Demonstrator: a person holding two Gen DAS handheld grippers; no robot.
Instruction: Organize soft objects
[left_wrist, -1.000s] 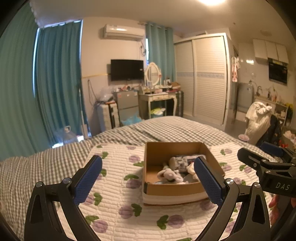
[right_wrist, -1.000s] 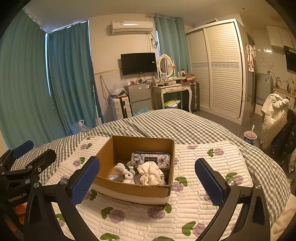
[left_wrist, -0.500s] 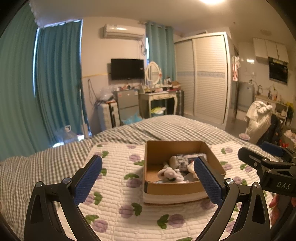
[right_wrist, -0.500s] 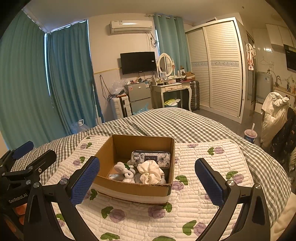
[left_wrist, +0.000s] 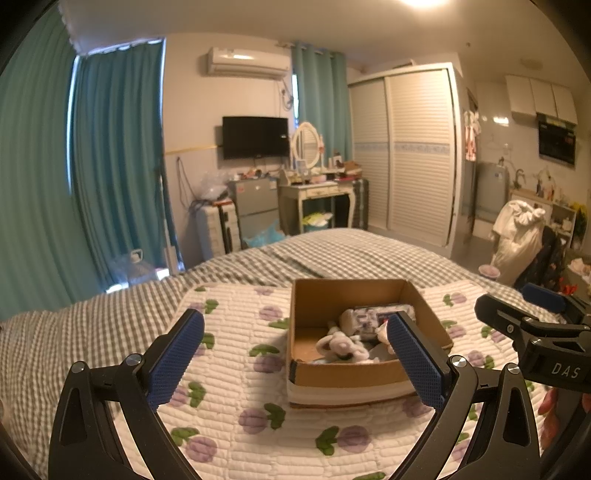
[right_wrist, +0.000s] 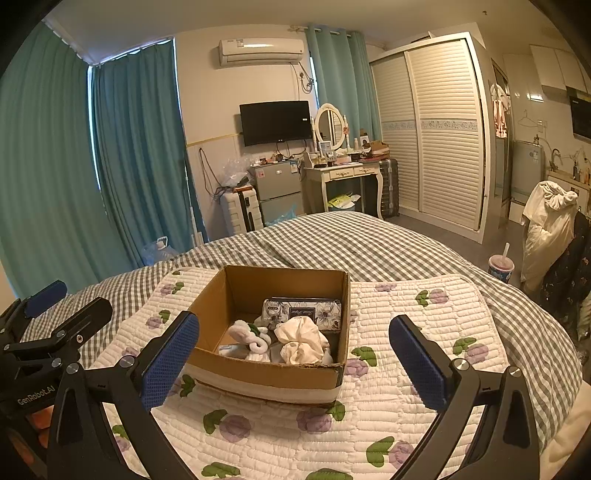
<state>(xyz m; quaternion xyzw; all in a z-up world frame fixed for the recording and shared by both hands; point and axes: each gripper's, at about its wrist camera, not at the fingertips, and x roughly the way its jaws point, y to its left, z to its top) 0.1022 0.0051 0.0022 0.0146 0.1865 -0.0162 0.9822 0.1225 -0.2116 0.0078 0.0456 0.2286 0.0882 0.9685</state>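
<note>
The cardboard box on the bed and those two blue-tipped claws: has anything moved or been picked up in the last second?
Nothing visibly changed. Both the left gripper and the right gripper stay wide open and empty, held back from the cardboard box. The floral pouch, the cream cloth bundle and the small white plush lie inside it as before, on the quilted mat.

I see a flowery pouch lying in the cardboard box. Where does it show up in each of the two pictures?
Left wrist view: the floral pouch lies at the back of the cardboard box, right of centre, partly behind the right finger.
Right wrist view: the pouch sits near the picture's centre, against the box's far right corner.
Shared landmark: the wall television above the box in both.
</note>
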